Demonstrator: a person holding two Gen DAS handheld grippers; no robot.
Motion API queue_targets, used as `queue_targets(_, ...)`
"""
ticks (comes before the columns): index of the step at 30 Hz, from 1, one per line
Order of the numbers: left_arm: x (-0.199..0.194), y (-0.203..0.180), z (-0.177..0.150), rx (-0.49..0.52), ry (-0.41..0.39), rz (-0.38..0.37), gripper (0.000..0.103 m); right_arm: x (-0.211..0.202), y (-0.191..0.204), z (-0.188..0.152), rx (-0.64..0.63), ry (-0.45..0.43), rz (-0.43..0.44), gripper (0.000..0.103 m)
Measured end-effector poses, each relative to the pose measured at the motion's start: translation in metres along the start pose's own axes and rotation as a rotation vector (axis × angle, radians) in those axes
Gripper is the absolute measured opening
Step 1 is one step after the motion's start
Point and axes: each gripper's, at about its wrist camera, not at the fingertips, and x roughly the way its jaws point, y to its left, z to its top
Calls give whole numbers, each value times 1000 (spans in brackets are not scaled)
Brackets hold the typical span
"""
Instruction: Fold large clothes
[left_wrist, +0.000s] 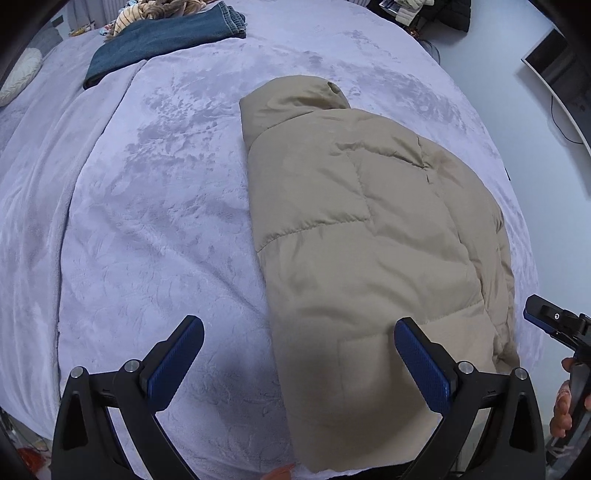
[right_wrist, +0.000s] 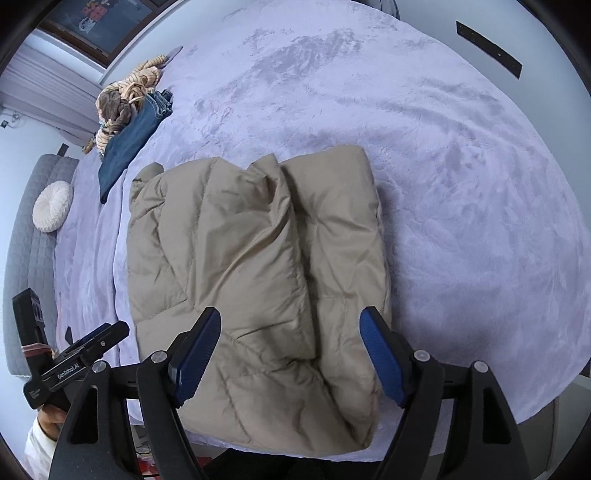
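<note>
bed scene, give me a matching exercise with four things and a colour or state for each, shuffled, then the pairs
Things:
1. puffer jacket
2. jeans
3. round cushion
4. left gripper

Colour or state:
A. dark blue, folded, at the far end of the bed
B. jaws apart, holding nothing
C. beige, sides folded in toward the middle
D. white, near the grey headboard

Pairs: 1-C, 2-A, 3-D, 4-B
</note>
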Motion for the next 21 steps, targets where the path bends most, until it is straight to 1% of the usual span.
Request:
queue_targets(2,7,-2,6,-8,11,-5,103,6,-8,11,-2,14,2,81)
queue_targets(4,14,-2,11,-18,20,-28,103,12,-17,22,-4,30,4,81)
queue_targets(7,23,2,17,-45,19,-70,103,21,-29,35,-3,46,32,81)
queue_targets(8,26,3,19,-56,22,-84,103,24,-34,40,6,56,49,81)
queue_targets(9,28,4,21,-62,25,-97,103,27,-39,44,18,63,68,87)
queue_targets(10,30,5,23,-65,27,-112,103,30,-44,48,28,65,91,98)
queue_targets(11,32,6,25,-65,28,-124,103,33,-49,51,35,64,111,102)
queue_targets(13,36,6,28,-63,29,-150,103,40,-56,56,46,71,137,103)
queue_targets(17,46,7,33,-73,47,-210,103,63,-73,65,79,116,222,103)
queue_targets(20,53,7,34,-91,60,-256,103,89,-85,67,128,161,318,103)
queue_targets(21,56,8,34,-98,66,-269,103,97,-88,67,148,175,337,103)
